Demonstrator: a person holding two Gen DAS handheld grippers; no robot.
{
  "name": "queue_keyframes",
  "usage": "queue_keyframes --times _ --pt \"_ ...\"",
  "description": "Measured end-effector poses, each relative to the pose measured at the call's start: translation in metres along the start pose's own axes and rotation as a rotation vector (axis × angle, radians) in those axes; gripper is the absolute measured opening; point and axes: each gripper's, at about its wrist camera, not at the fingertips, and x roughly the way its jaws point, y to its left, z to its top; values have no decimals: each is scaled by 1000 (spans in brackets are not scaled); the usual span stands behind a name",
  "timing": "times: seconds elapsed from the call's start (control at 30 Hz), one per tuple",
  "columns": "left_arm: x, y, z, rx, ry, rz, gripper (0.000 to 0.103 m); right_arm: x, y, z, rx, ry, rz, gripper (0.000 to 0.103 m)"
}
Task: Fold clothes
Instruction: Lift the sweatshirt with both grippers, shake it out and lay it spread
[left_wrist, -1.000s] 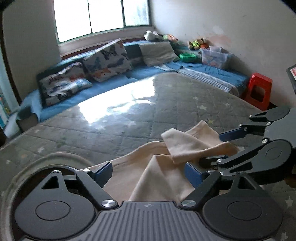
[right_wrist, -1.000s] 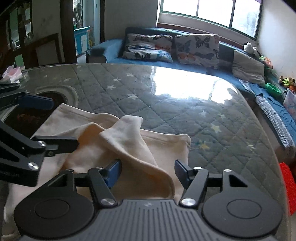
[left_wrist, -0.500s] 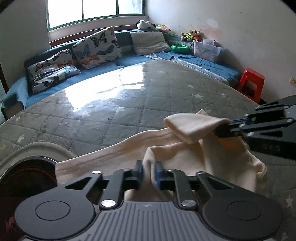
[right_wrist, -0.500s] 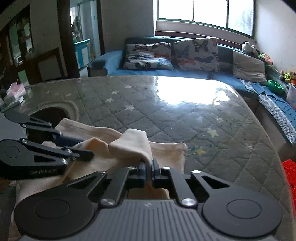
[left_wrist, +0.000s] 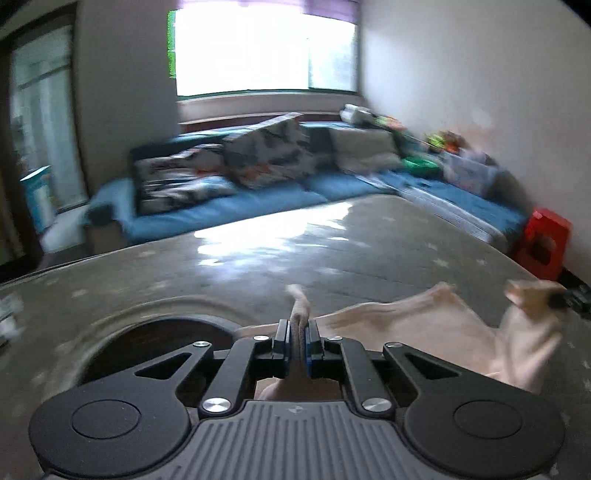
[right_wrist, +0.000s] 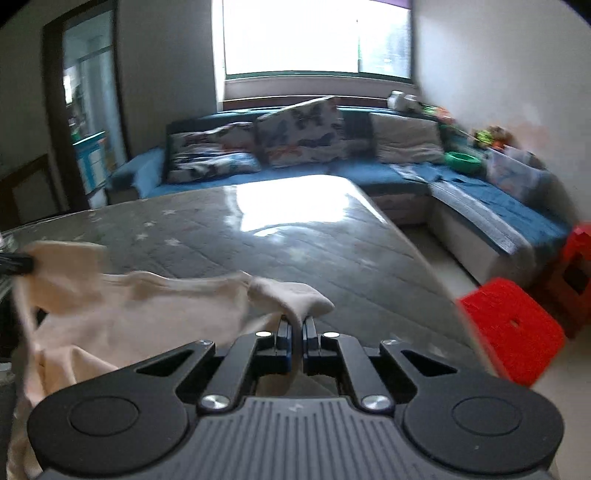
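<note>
The soft cream cotton garment (left_wrist: 424, 332) hangs stretched above the grey quilted star-print table cover (right_wrist: 332, 251). The left gripper (left_wrist: 298, 339) and right gripper (right_wrist: 297, 338) each clench an edge. Probably the spreading step, though blur hinders; next, lay it flat on the cover.

A home living room, blue corner sofa (right_wrist: 369, 173) along the far wall, butterfly-print cushions (right_wrist: 299, 133), bright window (right_wrist: 314, 37) above, toys (right_wrist: 491, 136) far right, red plastic stool (right_wrist: 513, 325) near right, quilted worktop (right_wrist: 295, 251) in front
</note>
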Motion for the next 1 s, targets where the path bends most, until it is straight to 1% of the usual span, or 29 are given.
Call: queue_keyframes --times 0.1,0.17,0.23,0.33,0.5,0.53,0.57,0.6,0.7,0.77,0.9,1.0 --pt "-32 29 -9 -55 -19 72 8 -10 -17 -16 34 5 -44 4" --pt "-56 48 -21 -90 -28 113 8 -18 -27 -27 60 1 -74 4" --pt "-75 65 -37 -127 -18 152 8 -28 -35 -38 87 -9 -101 4" --pt "-95 87 -67 -175 24 198 8 -38 -49 -51 125 -8 -122 4" --pt "-100 107 -111 -227 138 246 8 -38 -68 -69 185 30 -149 6" --pt "-100 109 -116 -239 154 253 8 -38 -71 -72 192 37 -160 7" --pt "-101 112 -120 -248 163 258 10 -39 -73 -75 197 41 -175 15" --pt "-102 115 -122 -256 168 262 11 -41 -74 -77 201 41 -187 18" --pt "-112 110 -120 -228 148 228 11 -50 -79 -77 209 25 -235 20" --pt "-116 98 -116 -180 124 192 12 -55 -79 -73 201 9 -235 20" --pt "-118 66 -109 -97 97 57 22 -59 -71 -63 152 -5 -197 20" --pt "-112 36 -103 -37 94 -45 26 -49 -61 -58 126 20 -159 20"
